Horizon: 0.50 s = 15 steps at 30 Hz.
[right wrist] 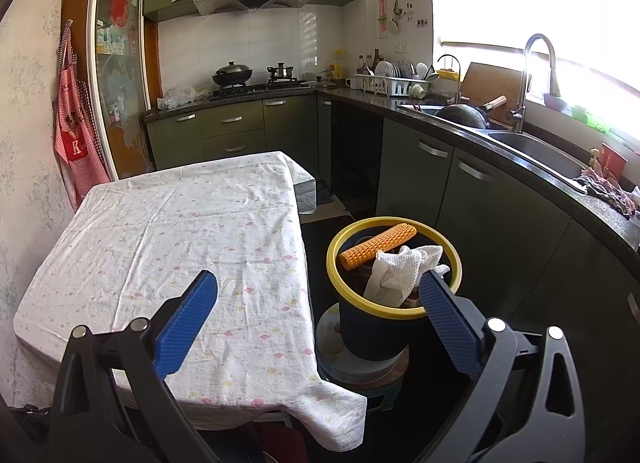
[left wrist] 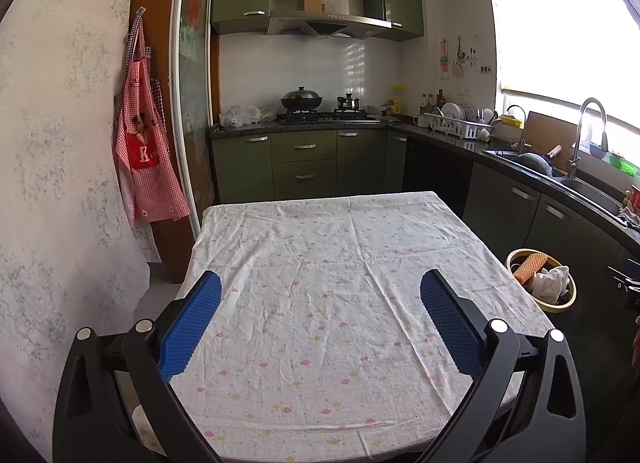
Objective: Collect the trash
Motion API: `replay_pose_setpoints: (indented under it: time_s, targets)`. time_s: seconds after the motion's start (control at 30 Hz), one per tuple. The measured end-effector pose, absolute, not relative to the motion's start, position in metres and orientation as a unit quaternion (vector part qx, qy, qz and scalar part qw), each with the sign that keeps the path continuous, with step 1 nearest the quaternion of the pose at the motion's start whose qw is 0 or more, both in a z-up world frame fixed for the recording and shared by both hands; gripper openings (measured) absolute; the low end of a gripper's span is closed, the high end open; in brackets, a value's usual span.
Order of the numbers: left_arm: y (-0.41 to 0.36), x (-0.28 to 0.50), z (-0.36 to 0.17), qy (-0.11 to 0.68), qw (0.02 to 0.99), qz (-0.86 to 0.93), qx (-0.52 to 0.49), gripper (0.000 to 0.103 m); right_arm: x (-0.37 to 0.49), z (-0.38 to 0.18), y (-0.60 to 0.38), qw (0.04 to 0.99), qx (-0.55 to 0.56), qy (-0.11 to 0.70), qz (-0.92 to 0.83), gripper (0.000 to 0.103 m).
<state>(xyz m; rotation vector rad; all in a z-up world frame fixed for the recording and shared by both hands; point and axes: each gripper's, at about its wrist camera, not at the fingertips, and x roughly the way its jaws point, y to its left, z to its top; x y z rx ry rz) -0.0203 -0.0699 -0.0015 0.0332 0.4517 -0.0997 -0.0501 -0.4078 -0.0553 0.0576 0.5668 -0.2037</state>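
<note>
Home kitchen: green cabinets [left wrist: 304, 159], gas stove [left wrist: 322, 117] with wok [left wrist: 301, 99] under range hood [left wrist: 328, 23] far, sink [right wrist: 536, 147] and dish rack [right wrist: 390, 85] right, apron [left wrist: 146, 151] left.

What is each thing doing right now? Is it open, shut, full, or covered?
Left tool: open, holding nothing.
Right tool: open, holding nothing.
Bin: lidless, upright, holding trash.
Orange roll: lying across the bin.
Paper towel: crumpled, in the bin.
Table: covered with a wrinkled cloth.
Wok: lid on, on the stove.
Cabinets: shut.
Apron: hanging on the wall.
</note>
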Motion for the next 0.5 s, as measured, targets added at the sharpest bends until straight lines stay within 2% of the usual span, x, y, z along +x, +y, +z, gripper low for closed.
replay_pose_setpoints:
  time_s: [0.5]
  targets:
    - [-0.0708, -0.0201, -0.0029, 0.225, 0.973, -0.052, 0.018, 0.098, -0.0495, -0.0589, -0.4089, 0.954, 0.030, 0.281, -0.101, 0.096]
